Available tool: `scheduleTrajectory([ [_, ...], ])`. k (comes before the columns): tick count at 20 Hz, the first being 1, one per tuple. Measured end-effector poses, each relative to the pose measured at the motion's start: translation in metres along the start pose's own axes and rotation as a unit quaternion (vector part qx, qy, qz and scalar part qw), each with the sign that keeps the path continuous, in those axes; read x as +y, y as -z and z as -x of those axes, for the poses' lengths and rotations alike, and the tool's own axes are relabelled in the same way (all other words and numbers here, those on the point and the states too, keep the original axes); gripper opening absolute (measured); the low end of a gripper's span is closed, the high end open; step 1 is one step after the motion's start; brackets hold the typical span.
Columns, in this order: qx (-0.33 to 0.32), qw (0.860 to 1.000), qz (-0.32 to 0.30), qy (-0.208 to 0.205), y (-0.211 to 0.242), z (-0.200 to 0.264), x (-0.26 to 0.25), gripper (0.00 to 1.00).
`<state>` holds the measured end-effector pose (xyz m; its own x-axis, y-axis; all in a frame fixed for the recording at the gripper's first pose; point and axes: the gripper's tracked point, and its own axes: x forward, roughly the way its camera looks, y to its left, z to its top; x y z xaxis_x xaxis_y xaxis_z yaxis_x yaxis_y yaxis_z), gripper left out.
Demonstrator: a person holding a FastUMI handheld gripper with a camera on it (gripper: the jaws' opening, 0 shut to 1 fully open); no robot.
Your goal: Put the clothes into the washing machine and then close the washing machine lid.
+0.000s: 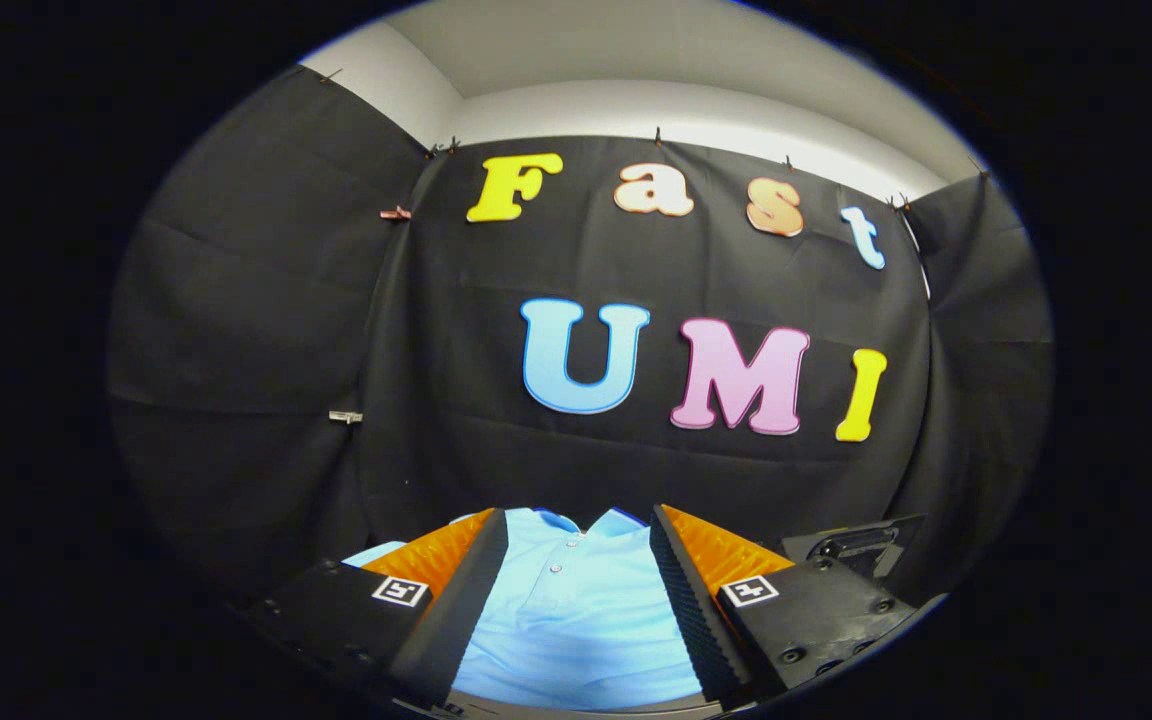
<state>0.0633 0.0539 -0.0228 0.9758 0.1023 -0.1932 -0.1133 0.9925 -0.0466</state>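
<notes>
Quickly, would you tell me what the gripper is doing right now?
Gripper: open, fingers spread wide with the light blue shirt seen between them; not gripping it.

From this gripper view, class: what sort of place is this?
Probably a recording booth: black cloth wall clipped up under a white ceiling. A light blue polo shirt lies between the open gripper fingers.

We see the claw with its fingers spread wide; the light blue shirt lies in the gap at 12 o'clock. Beyond it stands the black cloth wall. At 2 o'clock, a black fixture crowds the right finger.
</notes>
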Motion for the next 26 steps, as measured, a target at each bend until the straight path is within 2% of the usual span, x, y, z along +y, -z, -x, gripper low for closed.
scheduleTrajectory([
  [2,0.068,0.998,-0.014,-0.002,0.022,-0.021,-0.002,0.91],
  [4,0.138,0.990,-0.027,0.015,0.050,-0.041,-0.009,0.91],
  [5,0.160,0.986,-0.013,0.035,0.060,-0.050,-0.015,0.91],
  [6,0.169,0.985,0.006,0.040,0.062,-0.061,-0.017,0.88],
  [8,0.176,0.984,0.011,0.015,0.066,-0.078,-0.002,0.87],
  [10,0.196,0.981,0.006,0.009,0.078,-0.090,0.004,0.86],
  [11,0.225,0.974,-0.016,0.004,0.090,-0.093,0.010,0.86],
  [12,0.269,0.962,-0.043,-0.007,0.106,-0.093,0.023,0.86],
  [14,0.387,0.920,-0.058,0.004,0.149,-0.077,0.029,0.86],
  [15,0.359,0.931,-0.059,0.010,0.154,-0.100,0.027,0.87],
  [16,0.387,0.920,-0.056,0.018,0.154,-0.098,0.027,0.86],
  [18,0.395,0.917,-0.045,0.017,0.158,-0.093,0.026,0.88],
  [21,0.373,0.927,-0.039,0.002,0.153,-0.092,0.025,0.88],
  [23,0.360,0.932,-0.045,0.009,0.151,-0.089,0.015,0.69],
  [24,0.356,0.933,-0.052,0.012,0.152,-0.090,0.011,0.51],
  [25,0.352,0.934,-0.057,0.016,0.154,-0.092,0.010,0.46],
  [26,0.349,0.935,-0.060,0.018,0.153,-0.092,0.007,0.36],
])
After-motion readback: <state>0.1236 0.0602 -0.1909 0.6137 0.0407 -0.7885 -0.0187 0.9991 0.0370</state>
